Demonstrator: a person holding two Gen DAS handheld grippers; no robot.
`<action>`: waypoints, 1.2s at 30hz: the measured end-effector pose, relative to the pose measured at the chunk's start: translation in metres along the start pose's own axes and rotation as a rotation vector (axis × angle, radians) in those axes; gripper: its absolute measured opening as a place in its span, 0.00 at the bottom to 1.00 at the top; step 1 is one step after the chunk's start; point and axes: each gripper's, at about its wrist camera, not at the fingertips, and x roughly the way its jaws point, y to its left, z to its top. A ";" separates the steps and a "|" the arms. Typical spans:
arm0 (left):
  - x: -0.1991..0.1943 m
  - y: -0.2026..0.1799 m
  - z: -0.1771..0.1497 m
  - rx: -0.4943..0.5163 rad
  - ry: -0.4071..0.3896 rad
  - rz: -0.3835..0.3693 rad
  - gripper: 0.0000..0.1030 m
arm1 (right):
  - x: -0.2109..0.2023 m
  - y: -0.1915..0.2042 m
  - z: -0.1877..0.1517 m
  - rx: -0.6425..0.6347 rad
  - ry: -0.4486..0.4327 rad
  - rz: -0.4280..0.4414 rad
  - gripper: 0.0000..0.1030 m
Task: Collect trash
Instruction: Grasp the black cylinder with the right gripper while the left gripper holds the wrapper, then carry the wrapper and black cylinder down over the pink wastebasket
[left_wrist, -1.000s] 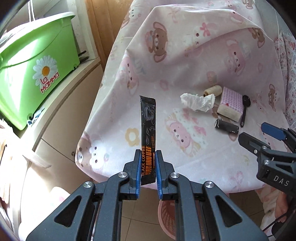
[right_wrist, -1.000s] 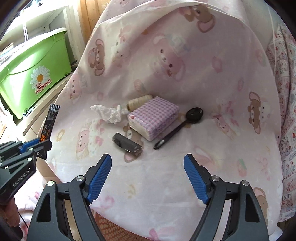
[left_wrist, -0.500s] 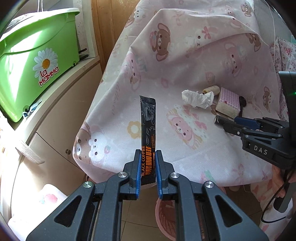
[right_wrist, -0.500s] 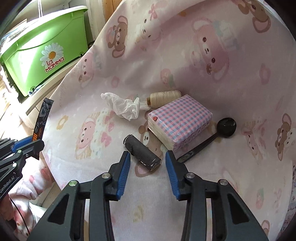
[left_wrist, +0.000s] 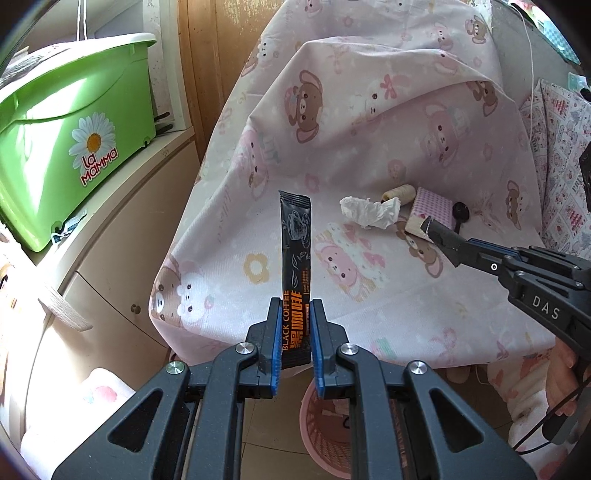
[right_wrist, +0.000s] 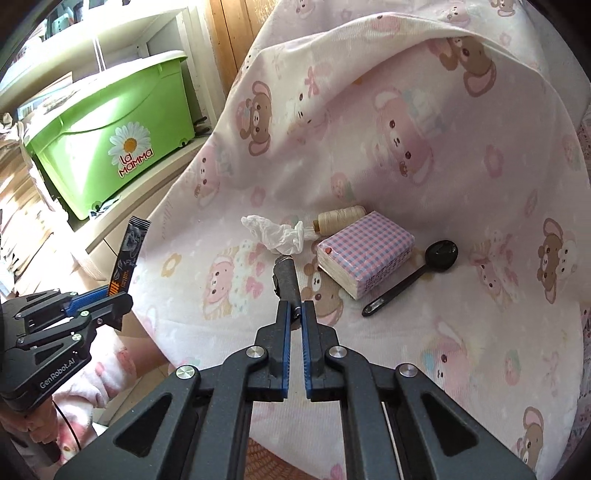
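Glossy sachet (left_wrist: 294, 266), soft printed cloth (left_wrist: 369, 122)

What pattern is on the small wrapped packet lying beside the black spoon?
Pink and purple-blue gingham check on the tissue packet, clearest in the right wrist view.

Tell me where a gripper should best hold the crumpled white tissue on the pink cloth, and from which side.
Probably pinch the crumpled white tissue across its bunched middle, coming from above: it lies flat and loose on the pink cloth, its right end near the beige thread spool.

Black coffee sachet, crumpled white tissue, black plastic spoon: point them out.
Black coffee sachet (left_wrist: 295, 236), left wrist view, middle.
Crumpled white tissue (right_wrist: 275, 232), right wrist view, centre.
Black plastic spoon (right_wrist: 441, 255), right wrist view, bowl.
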 end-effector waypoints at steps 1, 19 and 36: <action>-0.004 -0.002 0.001 -0.002 -0.004 -0.008 0.13 | -0.005 0.002 0.000 0.003 -0.008 0.001 0.06; -0.034 -0.028 -0.033 -0.034 0.054 -0.130 0.13 | -0.093 0.039 -0.055 0.093 0.039 0.019 0.06; 0.025 -0.048 -0.101 -0.001 0.390 -0.181 0.13 | -0.042 0.033 -0.117 0.108 0.243 -0.034 0.06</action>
